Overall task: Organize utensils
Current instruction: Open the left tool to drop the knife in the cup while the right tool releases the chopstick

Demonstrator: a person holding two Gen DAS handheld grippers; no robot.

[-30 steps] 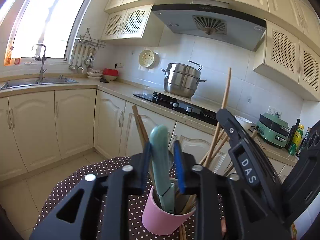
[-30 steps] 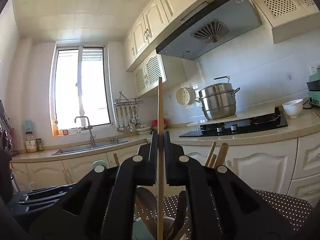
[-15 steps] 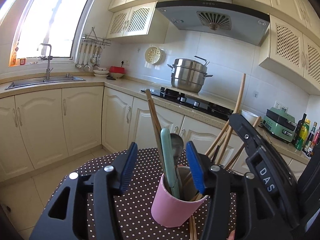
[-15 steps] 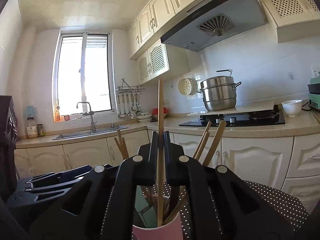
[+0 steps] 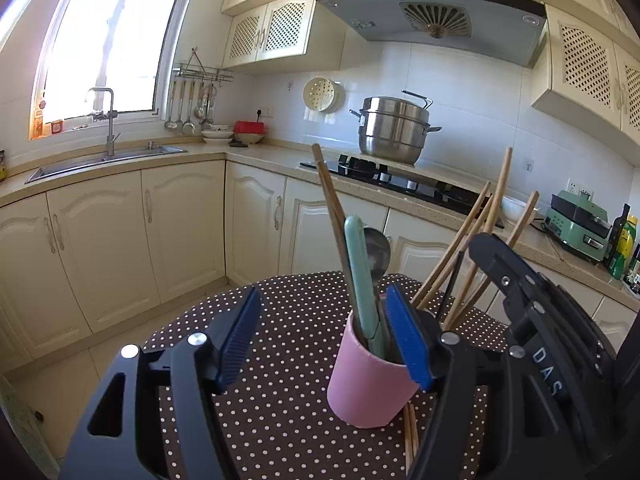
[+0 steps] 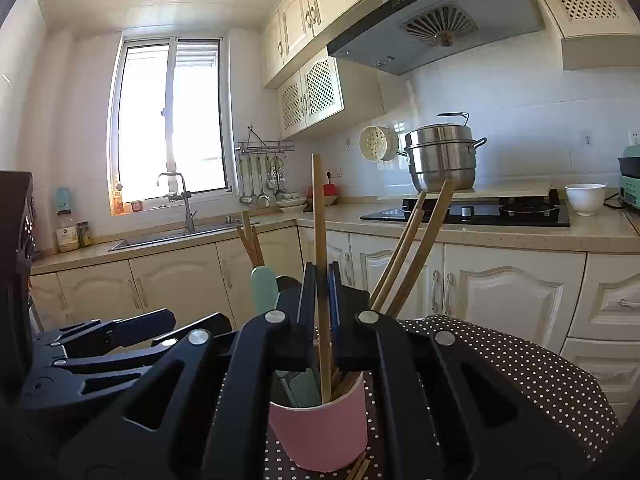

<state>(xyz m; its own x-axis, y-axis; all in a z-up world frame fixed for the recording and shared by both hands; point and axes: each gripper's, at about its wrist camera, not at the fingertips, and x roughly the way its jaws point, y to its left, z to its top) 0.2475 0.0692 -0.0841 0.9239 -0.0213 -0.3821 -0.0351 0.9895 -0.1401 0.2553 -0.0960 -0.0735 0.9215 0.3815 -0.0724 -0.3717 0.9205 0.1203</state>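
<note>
Left gripper [image 5: 324,340]: we have just been opening it, nothing gripped; pink cup [image 5: 368,388] by its right finger.
Right gripper [image 6: 322,316]: we clamp a chopstick [image 6: 320,240] above that cup.

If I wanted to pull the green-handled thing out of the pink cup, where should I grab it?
Grab the green handle near its top, where it sticks up above the pink cup. Come from above, pinching its flat sides, probably from the left: chopsticks and a spoon crowd the right.
</note>
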